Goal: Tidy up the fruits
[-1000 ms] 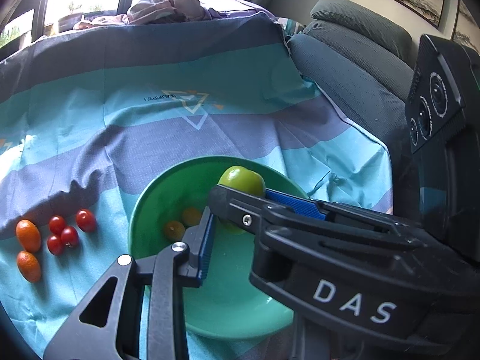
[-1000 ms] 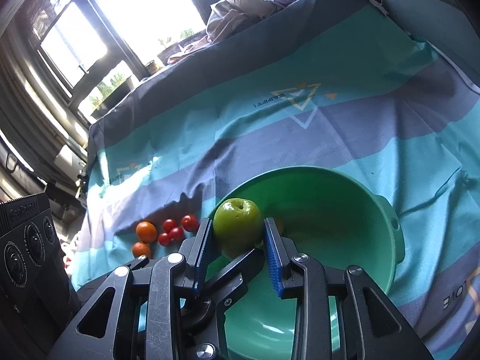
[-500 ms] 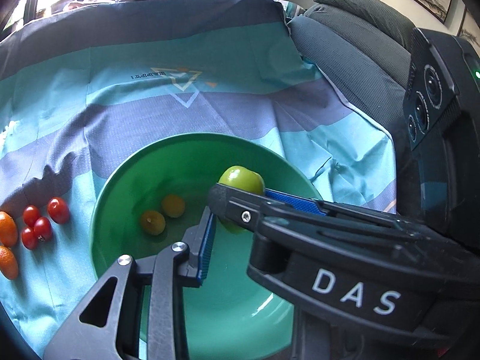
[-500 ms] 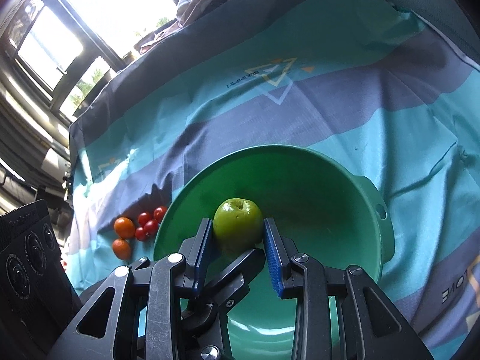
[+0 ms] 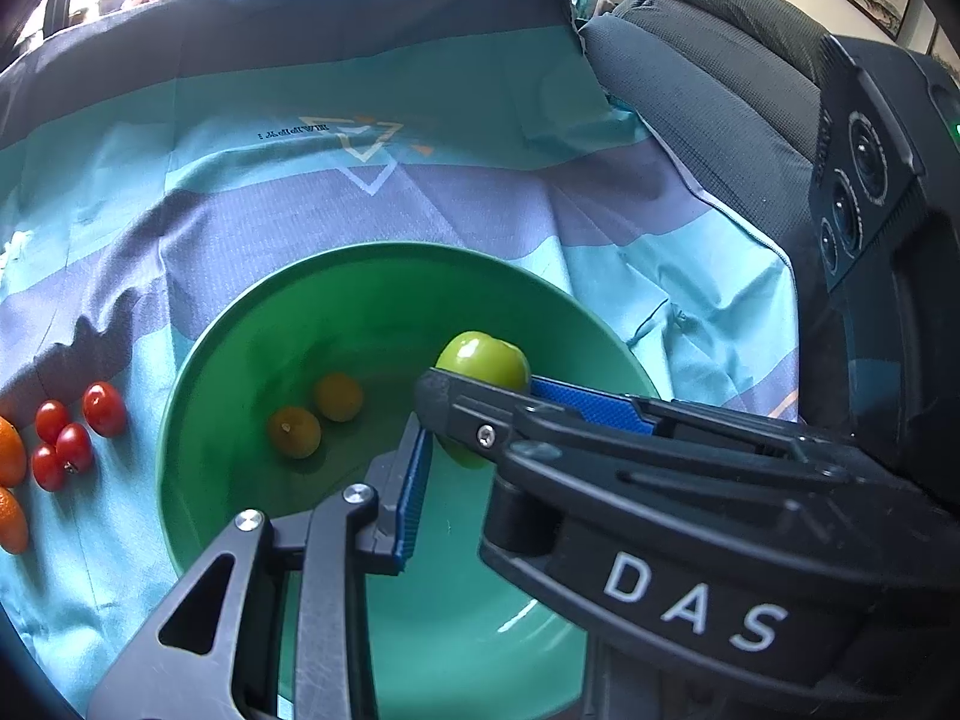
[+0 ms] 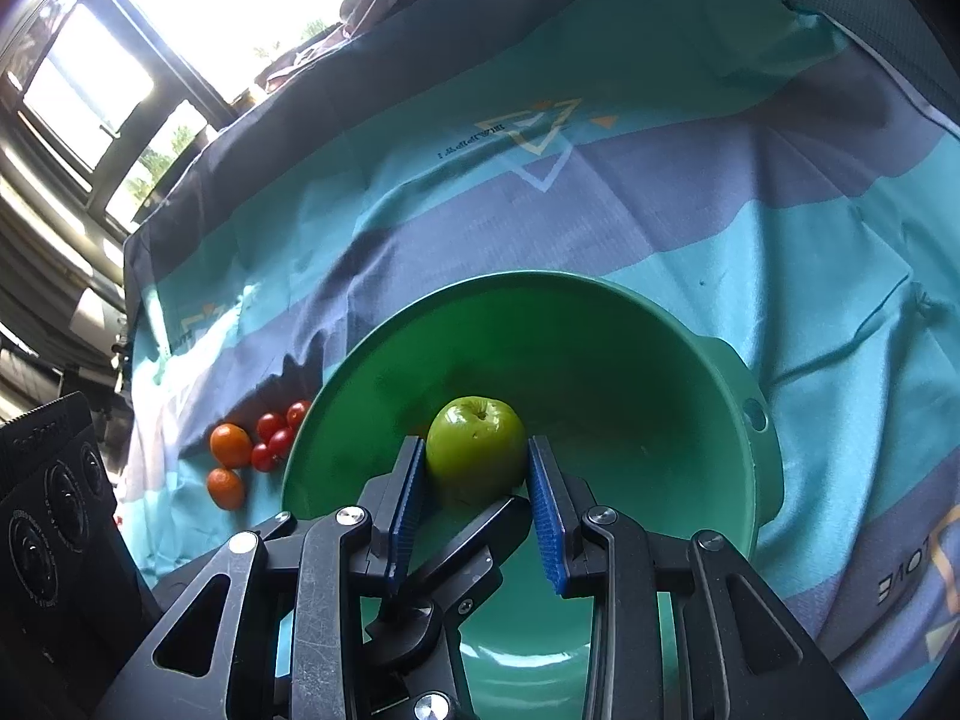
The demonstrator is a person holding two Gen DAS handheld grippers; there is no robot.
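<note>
Right gripper: the black two-finger right gripper [image 6: 477, 480] with blue ribbed pads was closed on the round green apple [image 6: 476, 447], one pad pressed to each side of the fruit.
Green apple: it was held stem end up, above the inside of the round green plastic bowl [image 6: 696, 516], clear of the bowl's floor as far as the right wrist view showed.
Same apple, left wrist view: the apple [image 5: 485, 360] showed at the tip of the right gripper [image 5: 516, 402], which crossed the picture from the right with white letters "DAS" on its body.
Left gripper: only one finger of the left gripper [image 5: 411, 489] was clearly in sight, its blue pad reaching over the bowl; the other finger was hidden behind the right gripper, so I could not tell how wide it stood or whether it held anything.
Bowl: the bowl [image 5: 198, 420] sat on the striped teal and purple cloth [image 5: 300, 228], with a tab handle and a hole on its right rim.
In the bowl: two small yellow-orange round fruits [image 5: 315, 414] lay touching each other on the left of the bowl's floor.
On the cloth: four red cherry tomatoes [image 5: 72, 435] lay bunched just left of the bowl, and two small orange kumquats [image 5: 9, 480] lay beside them, further left.
Background: a grey upholstered sofa [image 5: 708, 72] stood past the cloth's right edge.
</note>
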